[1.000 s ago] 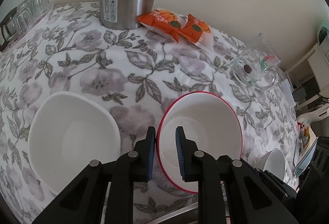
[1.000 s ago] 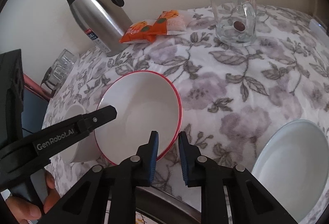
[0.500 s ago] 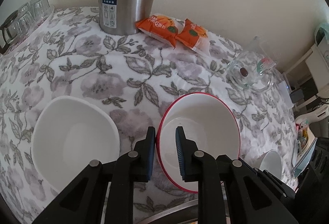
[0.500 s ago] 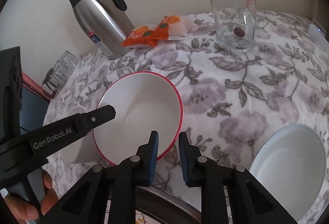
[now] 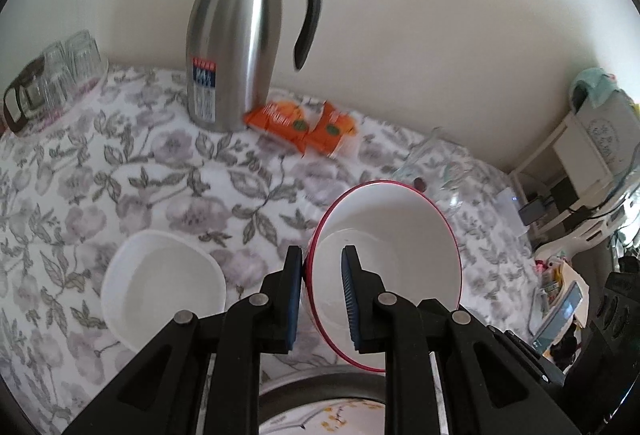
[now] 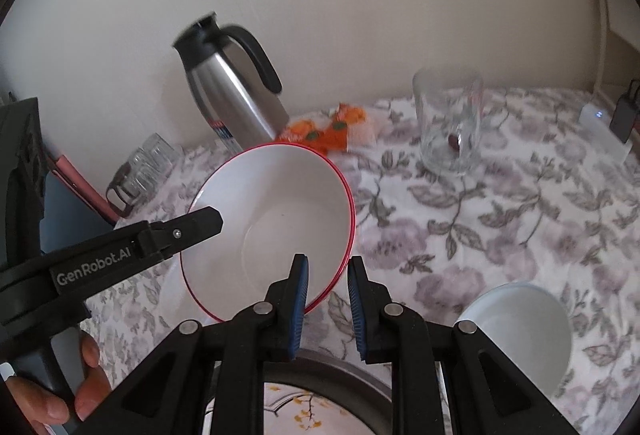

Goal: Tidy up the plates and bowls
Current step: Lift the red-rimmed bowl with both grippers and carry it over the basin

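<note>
Both grippers clamp the red-rimmed bowl [image 5: 396,247] by opposite sides of its rim. The left gripper [image 5: 320,295] pinches the near-left edge, the right gripper [image 6: 326,299] the near-right edge. The bowl hangs tilted above the floral cloth [image 5: 160,171], clear of it. A white bowl [image 5: 160,287] sits on the cloth to its left, and another white bowl [image 6: 520,331] to the right. Behind stand a steel jug [image 5: 236,55], orange packets [image 5: 304,123] and a glass mug [image 6: 450,123].
</note>
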{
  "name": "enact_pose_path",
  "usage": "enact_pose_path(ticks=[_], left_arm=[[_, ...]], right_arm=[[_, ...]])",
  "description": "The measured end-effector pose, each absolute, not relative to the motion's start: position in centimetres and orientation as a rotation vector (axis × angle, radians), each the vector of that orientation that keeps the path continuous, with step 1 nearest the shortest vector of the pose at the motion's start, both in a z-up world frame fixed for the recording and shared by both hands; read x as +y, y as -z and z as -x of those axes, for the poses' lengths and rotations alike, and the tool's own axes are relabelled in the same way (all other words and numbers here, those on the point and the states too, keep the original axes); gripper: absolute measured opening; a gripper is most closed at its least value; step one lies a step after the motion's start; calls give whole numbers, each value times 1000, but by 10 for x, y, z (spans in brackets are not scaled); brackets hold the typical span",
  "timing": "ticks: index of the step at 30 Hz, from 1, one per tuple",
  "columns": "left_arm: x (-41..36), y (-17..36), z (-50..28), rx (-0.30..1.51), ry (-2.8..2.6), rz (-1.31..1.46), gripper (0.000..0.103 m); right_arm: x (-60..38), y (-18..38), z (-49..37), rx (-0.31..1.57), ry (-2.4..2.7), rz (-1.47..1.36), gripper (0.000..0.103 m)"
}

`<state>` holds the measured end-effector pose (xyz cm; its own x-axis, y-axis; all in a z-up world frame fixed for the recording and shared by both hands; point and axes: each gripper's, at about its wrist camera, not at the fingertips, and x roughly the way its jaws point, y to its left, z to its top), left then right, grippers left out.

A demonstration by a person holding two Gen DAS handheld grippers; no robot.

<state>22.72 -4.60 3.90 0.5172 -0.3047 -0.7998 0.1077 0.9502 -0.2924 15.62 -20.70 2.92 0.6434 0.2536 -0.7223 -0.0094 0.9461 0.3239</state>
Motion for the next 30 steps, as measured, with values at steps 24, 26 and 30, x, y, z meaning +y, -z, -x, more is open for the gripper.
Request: enact_pose_path(ticks=[24, 26, 30], left_arm=[[-36, -111, -138, 902, 328, 211, 21], [-33, -109, -132, 908, 328, 222, 21], [-28, -103, -123, 919, 325, 229, 21]], right_arm=[[-199, -127, -62, 716, -121, -249, 22], [-197, -126, -57, 724, -124, -249, 22], [-195, -116, -50, 755, -128, -259, 22]])
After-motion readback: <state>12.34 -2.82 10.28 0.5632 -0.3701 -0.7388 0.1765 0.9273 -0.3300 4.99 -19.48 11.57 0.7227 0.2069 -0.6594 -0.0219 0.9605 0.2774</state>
